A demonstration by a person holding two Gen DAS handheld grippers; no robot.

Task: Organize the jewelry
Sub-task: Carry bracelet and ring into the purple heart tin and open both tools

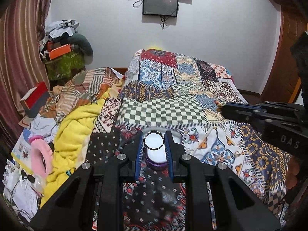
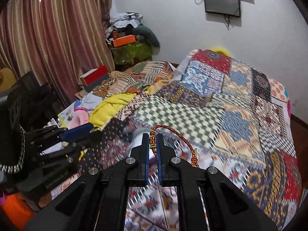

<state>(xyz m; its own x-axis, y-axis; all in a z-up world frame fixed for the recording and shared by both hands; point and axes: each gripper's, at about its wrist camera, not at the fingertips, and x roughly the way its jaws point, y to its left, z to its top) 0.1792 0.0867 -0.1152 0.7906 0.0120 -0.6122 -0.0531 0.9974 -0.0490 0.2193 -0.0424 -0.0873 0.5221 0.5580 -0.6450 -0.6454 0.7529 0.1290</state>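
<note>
Left gripper (image 1: 154,143) clamped on silver bangle (image 1: 154,140), ring face up. Right gripper (image 2: 153,141) pinching beaded braided bracelet (image 2: 174,132); cord arcs toward 4 o'clock over patchwork quilt (image 2: 240,104).

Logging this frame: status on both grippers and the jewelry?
Left gripper shut on silver bangle, over white jar. Right gripper shut on red-gold braided bracelet, above patchwork quilt. Nothing in the way.

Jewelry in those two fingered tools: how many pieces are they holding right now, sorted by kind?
Metal bangle, clamped in the left gripper over a white container: 1
Red-and-gold braided bracelet, pinched in the right gripper: 1
Total: 2
</note>
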